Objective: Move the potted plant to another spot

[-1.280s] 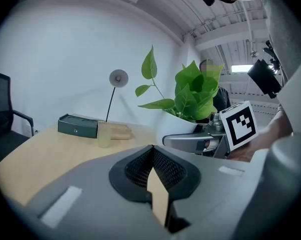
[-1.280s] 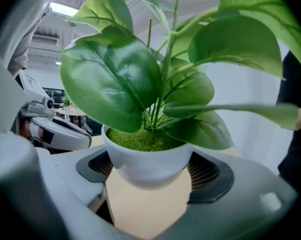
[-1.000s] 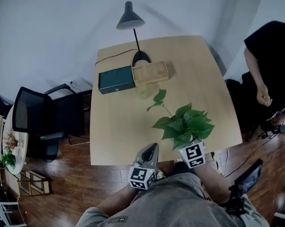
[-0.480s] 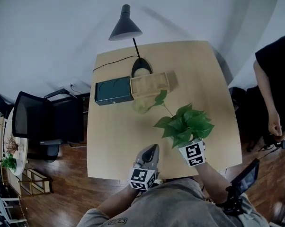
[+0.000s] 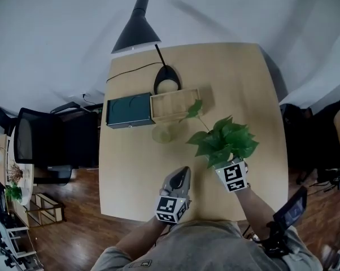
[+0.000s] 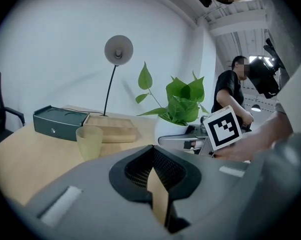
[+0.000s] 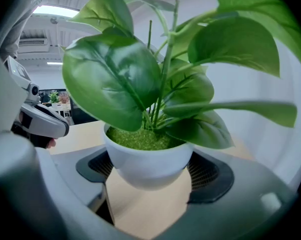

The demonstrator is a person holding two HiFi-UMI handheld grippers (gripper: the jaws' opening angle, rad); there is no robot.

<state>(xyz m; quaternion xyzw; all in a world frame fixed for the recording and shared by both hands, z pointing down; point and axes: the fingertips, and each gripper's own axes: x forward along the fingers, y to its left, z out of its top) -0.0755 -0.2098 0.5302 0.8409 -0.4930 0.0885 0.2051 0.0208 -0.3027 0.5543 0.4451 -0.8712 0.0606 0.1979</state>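
Note:
The potted plant (image 5: 223,143) has broad green leaves in a round white pot (image 7: 148,161). My right gripper (image 7: 148,170) is shut on the pot, its pads pressing both sides, and holds it upright just above the wooden table (image 5: 130,174). In the head view the right gripper (image 5: 229,165) is over the table's near right part, its tips hidden under the leaves. My left gripper (image 5: 184,172) hovers to its left near the front edge, shut and holding nothing. In the left gripper view the left gripper (image 6: 153,171) points at the plant (image 6: 183,101) on the right.
On the far half of the table are a black desk lamp (image 5: 136,27), a dark green box (image 5: 127,110), a wooden tray (image 5: 175,105) and a pale green cup (image 5: 161,133). A black chair (image 5: 34,143) stands left of the table. A person (image 6: 230,91) stands at the right.
Both grippers have moved forward from the table's near edge to over its surface, the right one carrying the plant. The person at the right has slid almost out of the head view.

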